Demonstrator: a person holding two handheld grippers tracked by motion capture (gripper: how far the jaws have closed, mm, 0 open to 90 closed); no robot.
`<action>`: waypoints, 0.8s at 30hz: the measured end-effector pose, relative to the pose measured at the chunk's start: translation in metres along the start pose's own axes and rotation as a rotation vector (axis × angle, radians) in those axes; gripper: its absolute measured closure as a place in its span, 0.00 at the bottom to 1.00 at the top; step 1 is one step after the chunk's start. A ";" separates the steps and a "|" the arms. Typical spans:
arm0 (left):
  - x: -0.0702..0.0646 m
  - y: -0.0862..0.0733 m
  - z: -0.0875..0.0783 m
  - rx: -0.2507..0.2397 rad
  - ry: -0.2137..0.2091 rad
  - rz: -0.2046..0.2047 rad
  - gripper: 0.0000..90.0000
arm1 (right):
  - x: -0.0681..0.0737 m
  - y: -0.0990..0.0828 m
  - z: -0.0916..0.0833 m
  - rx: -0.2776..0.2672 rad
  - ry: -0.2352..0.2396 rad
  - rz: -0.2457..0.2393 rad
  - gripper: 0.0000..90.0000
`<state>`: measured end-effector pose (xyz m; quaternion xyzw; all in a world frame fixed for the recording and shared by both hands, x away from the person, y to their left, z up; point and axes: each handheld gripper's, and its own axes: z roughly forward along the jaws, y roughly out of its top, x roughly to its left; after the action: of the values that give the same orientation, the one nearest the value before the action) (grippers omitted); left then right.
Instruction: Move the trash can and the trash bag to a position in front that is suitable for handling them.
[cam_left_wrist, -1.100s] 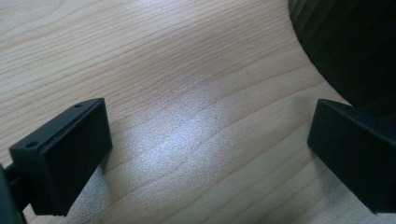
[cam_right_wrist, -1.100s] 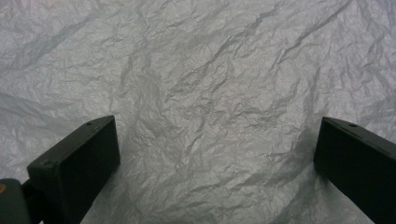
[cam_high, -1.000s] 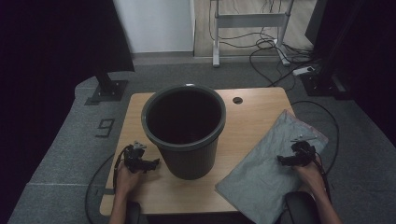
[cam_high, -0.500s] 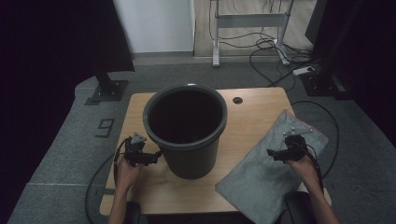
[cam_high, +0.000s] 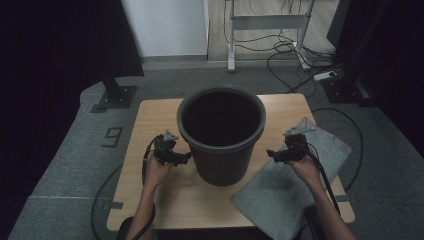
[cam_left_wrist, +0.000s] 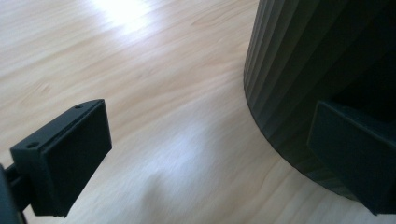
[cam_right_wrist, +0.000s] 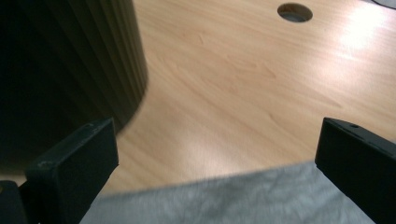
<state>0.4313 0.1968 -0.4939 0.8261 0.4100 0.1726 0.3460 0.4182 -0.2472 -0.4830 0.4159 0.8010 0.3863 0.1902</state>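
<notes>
- Dark ribbed bin (cam_high: 221, 132) is being flanked at frame centre by both grippers.
- L gripper (cam_high: 181, 158): jaws being held wide, empty.
- R gripper (cam_high: 274, 154): jaws wide, being held over grey bag (cam_high: 292, 185).

A single marking is showing: the number "9" (cam_high: 113, 136), laid out in pale strips on the grey floor (cam_high: 75, 165) just beside the left edge of the surface (cam_high: 150, 112), seen from the high view. No other text, label or brand is reading clearly on anything else in the pictures.
</notes>
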 end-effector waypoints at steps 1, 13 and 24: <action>-0.002 0.003 0.002 0.001 -0.003 0.005 0.00 | 0.000 0.003 0.003 -0.006 0.001 0.001 0.00; -0.016 0.021 0.020 0.002 -0.031 0.038 0.00 | -0.004 0.010 0.010 -0.007 -0.015 0.023 0.00; -0.010 -0.002 -0.003 0.012 -0.021 0.051 0.00 | -0.007 -0.009 -0.006 0.013 0.015 0.009 0.00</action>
<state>0.4222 0.1911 -0.4931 0.8402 0.3861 0.1702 0.3408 0.4138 -0.2589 -0.4867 0.4177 0.8031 0.3850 0.1799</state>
